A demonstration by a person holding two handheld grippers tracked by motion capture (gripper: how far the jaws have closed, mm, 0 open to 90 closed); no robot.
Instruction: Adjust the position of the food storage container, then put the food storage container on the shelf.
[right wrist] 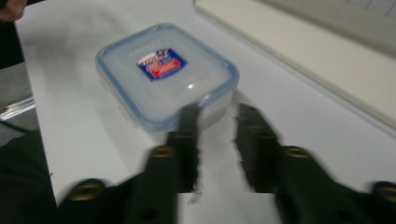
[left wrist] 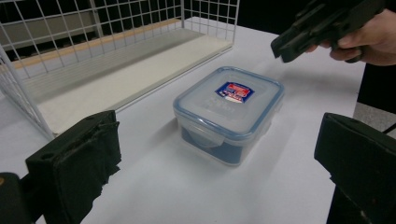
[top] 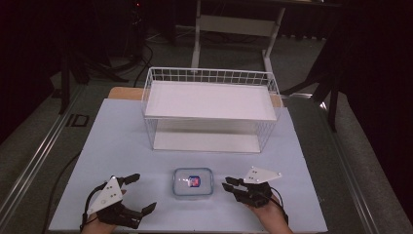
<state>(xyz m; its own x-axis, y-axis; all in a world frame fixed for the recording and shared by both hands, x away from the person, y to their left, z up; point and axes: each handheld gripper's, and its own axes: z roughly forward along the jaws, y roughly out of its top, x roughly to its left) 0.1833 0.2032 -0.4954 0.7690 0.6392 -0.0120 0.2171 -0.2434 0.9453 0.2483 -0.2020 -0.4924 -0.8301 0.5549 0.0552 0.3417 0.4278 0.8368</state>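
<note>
High view, near edge: left gripper (top: 138, 193) w/ jaws spread wide, right gripper (top: 227, 184) jaws slightly apart, nothing betw. them, clear rectangular plastic box w/ blue-rimmed clip lid (top: 193, 182) on white tabletop (top: 112, 141) betw. both, untouched, white wire basket (top: 210, 108) beyond.

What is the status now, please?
Left gripper open, beside box. Right gripper open a little, empty, near box. Lid on. Nothing in the way; rack behind.
</note>
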